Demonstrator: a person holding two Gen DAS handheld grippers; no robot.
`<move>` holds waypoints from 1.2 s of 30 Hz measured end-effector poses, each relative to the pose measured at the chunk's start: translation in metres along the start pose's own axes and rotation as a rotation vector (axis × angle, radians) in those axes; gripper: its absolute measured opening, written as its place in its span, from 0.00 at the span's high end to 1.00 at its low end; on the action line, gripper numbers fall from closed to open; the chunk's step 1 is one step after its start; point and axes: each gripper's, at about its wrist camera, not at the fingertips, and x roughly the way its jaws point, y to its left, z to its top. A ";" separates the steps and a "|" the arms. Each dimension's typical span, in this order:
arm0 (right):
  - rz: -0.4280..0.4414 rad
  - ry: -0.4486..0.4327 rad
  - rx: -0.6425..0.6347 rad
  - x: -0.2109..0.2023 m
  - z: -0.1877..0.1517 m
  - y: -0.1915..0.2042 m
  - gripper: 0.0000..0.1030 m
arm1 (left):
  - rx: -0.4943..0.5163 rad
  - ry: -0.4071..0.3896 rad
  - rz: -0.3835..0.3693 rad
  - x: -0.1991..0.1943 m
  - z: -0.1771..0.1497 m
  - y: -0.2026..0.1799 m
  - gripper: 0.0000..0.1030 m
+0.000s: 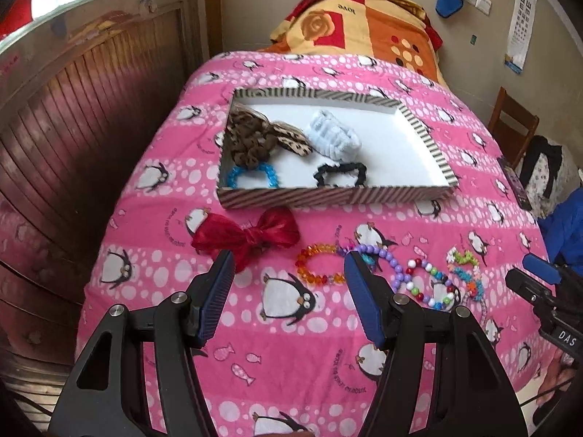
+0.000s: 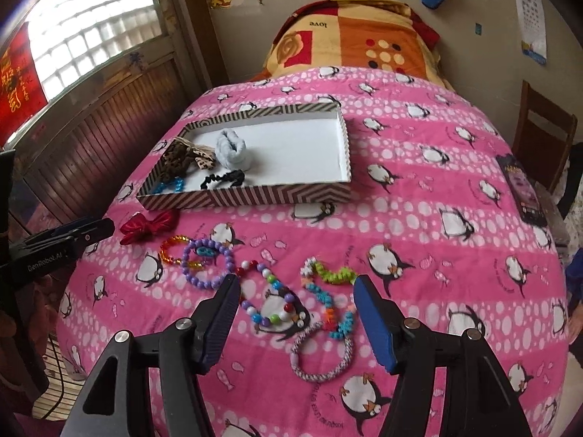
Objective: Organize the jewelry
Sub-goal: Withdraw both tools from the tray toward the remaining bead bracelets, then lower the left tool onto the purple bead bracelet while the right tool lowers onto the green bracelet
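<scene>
A striped shallow tray [image 1: 339,195] on the pink penguin bedspread holds a leopard scrunchie [image 1: 247,134], a white fluffy scrunchie [image 1: 331,133], a black scrunchie [image 1: 340,174] and a blue bead bracelet [image 1: 251,176]. In front of it lie a red bow [image 1: 247,236], an orange bracelet [image 1: 304,273] and a purple bracelet [image 1: 386,255]. My left gripper [image 1: 289,260] hovers open just short of the bow and the orange bracelet. My right gripper [image 2: 295,280] is open above a multicolour bead bracelet [image 2: 288,307], a flower-bead string [image 2: 335,275] and a woven bracelet [image 2: 349,349], touching none.
A folded orange blanket [image 2: 364,40] lies at the head of the bed. A phone [image 2: 524,193] rests near the bed's right edge, beside a wooden chair [image 2: 543,138]. Wooden panelling [image 1: 91,116] runs along the left side. The tray's right half [image 2: 309,153] is bare.
</scene>
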 end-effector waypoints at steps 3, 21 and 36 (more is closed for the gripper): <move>-0.018 0.004 0.016 -0.002 -0.006 -0.009 0.40 | 0.012 0.007 -0.013 0.002 -0.003 -0.004 0.39; -0.041 0.045 0.037 0.013 -0.013 -0.031 0.42 | 0.062 0.084 -0.059 0.023 -0.010 -0.028 0.39; -0.031 0.132 0.017 0.060 -0.004 -0.050 0.50 | 0.009 0.222 -0.176 0.065 -0.014 -0.036 0.39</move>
